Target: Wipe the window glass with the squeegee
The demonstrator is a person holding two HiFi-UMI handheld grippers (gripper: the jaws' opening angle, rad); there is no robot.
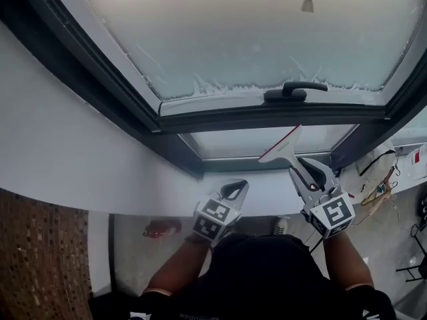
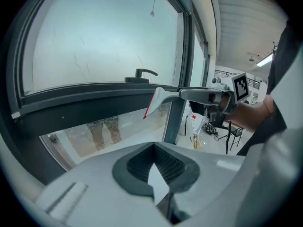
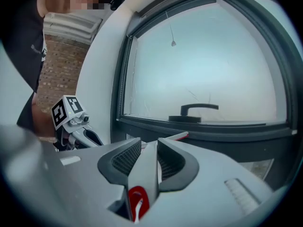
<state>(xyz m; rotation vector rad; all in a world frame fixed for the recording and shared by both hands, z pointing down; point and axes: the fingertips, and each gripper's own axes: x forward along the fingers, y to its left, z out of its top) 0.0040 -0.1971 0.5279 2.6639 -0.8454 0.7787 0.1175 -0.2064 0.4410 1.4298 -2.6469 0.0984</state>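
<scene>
The right gripper [image 1: 301, 172] clasped the squeegee [image 1: 281, 145], its blade hovering short of the window glass [image 1: 267, 39]. Wiping apparently awaited pressing it flat there. The left gripper [image 1: 233, 191] sat closed, idle.

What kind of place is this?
Probably an indoor room, maybe a workplace, right beside a big window: a dark-framed pane of frosted glass with a black lever handle, a plain white wall, and a brown brick wall.
</scene>
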